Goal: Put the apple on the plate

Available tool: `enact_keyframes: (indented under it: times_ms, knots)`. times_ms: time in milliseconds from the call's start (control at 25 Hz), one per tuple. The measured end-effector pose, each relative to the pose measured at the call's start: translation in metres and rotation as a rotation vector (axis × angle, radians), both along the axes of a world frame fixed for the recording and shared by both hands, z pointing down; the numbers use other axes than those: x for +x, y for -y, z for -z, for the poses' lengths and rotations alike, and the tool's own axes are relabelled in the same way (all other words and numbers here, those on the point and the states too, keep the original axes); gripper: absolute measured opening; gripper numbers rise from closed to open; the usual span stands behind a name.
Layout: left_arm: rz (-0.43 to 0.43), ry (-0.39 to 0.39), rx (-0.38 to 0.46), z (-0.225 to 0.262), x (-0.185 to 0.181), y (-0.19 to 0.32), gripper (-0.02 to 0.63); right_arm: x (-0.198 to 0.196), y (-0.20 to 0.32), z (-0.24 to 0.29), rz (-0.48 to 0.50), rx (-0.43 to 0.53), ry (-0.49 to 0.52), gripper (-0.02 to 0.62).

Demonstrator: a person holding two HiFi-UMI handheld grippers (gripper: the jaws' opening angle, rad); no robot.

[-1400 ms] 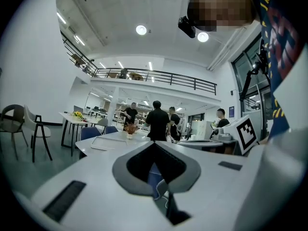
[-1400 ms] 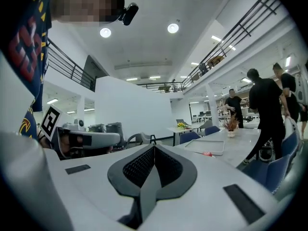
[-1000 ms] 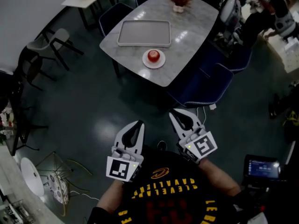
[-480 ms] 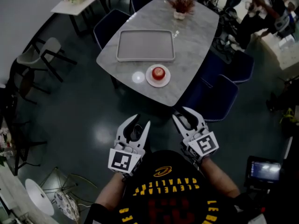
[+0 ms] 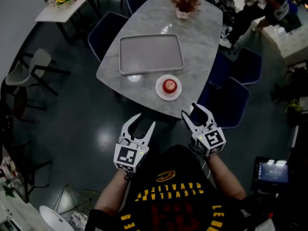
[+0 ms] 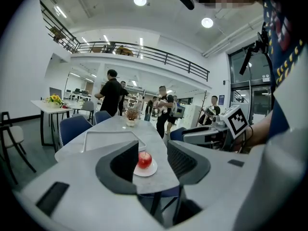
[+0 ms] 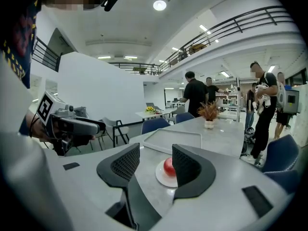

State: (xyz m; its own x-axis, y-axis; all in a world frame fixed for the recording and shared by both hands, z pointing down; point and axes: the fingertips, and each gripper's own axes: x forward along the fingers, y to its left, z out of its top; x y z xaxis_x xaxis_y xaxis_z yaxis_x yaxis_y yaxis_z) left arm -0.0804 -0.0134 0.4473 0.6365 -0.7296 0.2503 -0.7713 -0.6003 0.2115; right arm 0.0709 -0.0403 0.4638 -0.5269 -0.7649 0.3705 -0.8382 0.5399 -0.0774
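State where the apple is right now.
In the head view, the apple sits on the white plate at the marble table's near edge, just in front of the grey tray.

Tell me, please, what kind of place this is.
Probably an open office lounge or canteen hall: a marble-topped table with blue chairs, a railed balcony above, and people standing about.

Black short-sleeved shirt [image 5: 168, 203], yellow and red lettering [image 5: 166, 190], small yellow emblem [image 5: 165, 177]

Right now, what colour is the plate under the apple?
White, plain. The plate shows best in the head view, under the red apple.
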Motion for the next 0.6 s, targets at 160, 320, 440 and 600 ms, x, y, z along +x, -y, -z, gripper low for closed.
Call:
enact_keyframes:
  times_ms: [160, 320, 440, 600]
  knots:
    - [-0.045, 0.047, -0.067, -0.044, 0.007, 0.039, 0.175, 0.008, 0.032, -0.041, -0.001, -0.078, -0.048, 0.196]
    - [-0.059, 0.047, -0.159, -0.075, 0.019, 0.068, 0.175, 0.025, 0.054, -0.077, -0.04, -0.158, -0.028, 0.196]
    - [-0.072, 0.016, -0.254, -0.092, 0.023, 0.074, 0.175, 0.032, 0.059, -0.095, -0.08, -0.213, 0.007, 0.196]
    - [-0.025, -0.066, -0.419, -0.124, 0.019, 0.083, 0.173, 0.033, 0.063, -0.126, -0.117, -0.342, 0.096, 0.195]
